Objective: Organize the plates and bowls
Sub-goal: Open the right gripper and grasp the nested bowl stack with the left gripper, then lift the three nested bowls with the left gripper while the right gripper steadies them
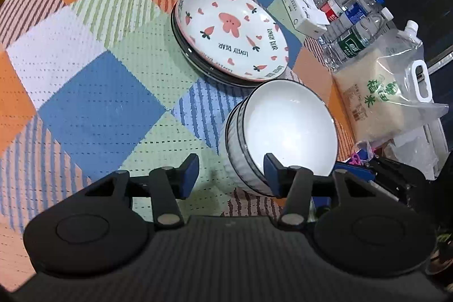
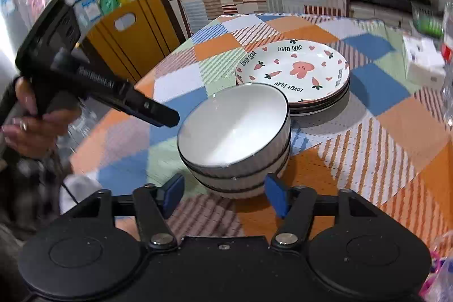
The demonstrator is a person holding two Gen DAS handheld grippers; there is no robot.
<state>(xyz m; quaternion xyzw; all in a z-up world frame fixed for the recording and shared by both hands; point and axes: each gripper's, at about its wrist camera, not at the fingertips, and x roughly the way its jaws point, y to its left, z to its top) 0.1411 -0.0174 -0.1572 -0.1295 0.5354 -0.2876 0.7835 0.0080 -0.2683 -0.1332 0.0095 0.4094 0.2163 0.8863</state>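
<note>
Here both hand-held grippers (image 1: 230,174) (image 2: 223,196) gape wide, empty.

Even, bright indoor light is seen; soft glare is thrown inside the white bowl (image 2: 232,126). Strong fisheye bending is shown at the edges, and the right-wrist view's margins are smeared by motion blur.

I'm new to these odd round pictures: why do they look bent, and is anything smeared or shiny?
Both views curve at the edges from the fisheye lens. Left wrist view: sharp, with a soft sheen inside the top bowl. Right wrist view: the background and the hand at left are smeared; the plates stay readable.
</note>
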